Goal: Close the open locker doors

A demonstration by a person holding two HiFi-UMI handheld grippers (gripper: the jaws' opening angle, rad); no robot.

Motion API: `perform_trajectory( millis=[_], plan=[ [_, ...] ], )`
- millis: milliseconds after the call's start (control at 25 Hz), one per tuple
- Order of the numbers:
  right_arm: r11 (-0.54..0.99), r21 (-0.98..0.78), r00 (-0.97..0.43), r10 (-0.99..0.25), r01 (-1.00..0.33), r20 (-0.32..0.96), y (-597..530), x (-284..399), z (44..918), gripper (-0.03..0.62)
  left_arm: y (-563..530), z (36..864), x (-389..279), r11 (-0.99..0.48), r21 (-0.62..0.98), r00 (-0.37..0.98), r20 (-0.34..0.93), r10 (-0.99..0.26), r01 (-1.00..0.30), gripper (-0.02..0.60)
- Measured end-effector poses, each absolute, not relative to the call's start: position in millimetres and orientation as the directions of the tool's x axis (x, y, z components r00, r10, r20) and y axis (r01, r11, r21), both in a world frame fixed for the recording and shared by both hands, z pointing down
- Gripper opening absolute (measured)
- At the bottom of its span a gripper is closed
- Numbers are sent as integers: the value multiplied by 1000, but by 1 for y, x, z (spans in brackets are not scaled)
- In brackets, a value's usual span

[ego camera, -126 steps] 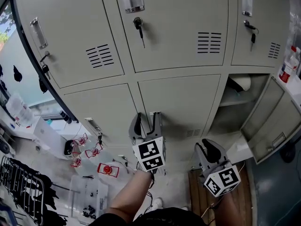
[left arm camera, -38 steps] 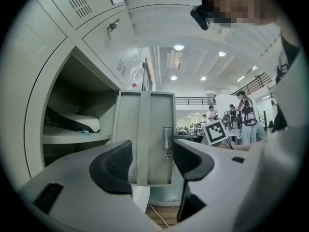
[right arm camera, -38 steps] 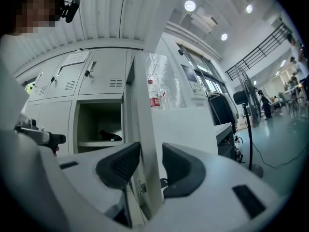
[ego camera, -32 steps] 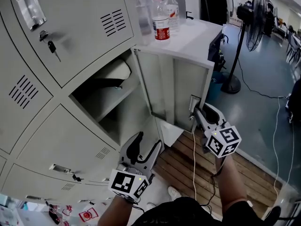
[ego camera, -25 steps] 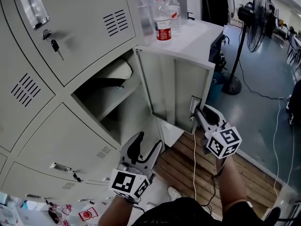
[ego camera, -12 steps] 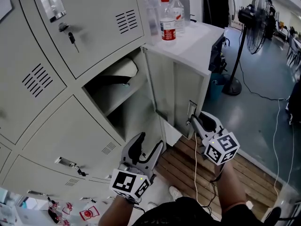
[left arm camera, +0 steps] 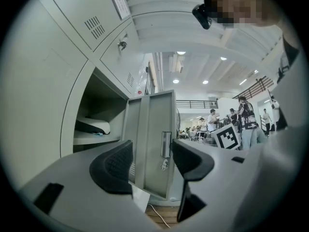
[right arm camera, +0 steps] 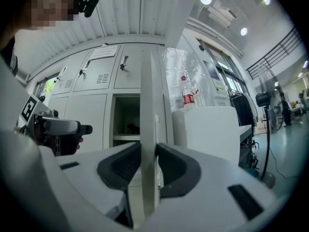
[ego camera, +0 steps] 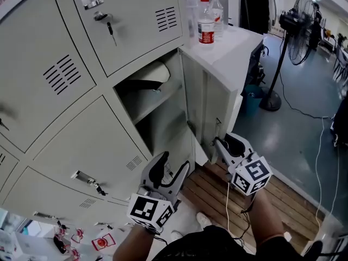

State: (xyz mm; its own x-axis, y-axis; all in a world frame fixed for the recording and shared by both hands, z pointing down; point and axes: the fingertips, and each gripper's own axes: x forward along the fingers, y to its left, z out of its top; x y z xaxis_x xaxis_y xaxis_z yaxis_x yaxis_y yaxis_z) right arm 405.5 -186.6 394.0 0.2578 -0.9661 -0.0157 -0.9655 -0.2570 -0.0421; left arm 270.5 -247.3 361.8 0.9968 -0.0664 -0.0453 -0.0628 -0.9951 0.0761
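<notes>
Door position altered: open door (ego camera: 209, 105) now partway toward shut.
Five seconds back the right tool (ego camera: 220, 144) hangs clear before the closed lower lockers; it is now clamped on the door's free edge, one pad on each face. Over the last second the door swings in toward its compartment (ego camera: 155, 99) and shows narrower in the head view, the right tool travelling with it. The left tool (ego camera: 169, 165), jaws apart and empty, now sits just below that compartment instead of before the middle lower locker.
</notes>
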Motion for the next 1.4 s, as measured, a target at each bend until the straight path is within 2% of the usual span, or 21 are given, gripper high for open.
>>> perform_trajectory(
  millis=[360, 600, 880, 1400],
  plan=[
    [-176, 0, 176, -984, -984, 4, -221, 355, 392, 120, -264, 360, 238, -990, 90, 992, -57, -112, -106, 252],
    [-177, 32, 177, -984, -984, -7, -247, 329, 392, 121, -280, 362, 215, -981, 101, 984, -54, -170, -164, 252],
    [-72, 54, 72, -997, -996, -4, -292, 293, 393, 121, -304, 361, 184, -961, 104, 964, -53, -262, -255, 252],
    [71, 3, -71, -997, -997, -29, -362, 275, 390, 121, -343, 356, 146, -905, 84, 906, -41, -421, -416, 252]
  ],
)
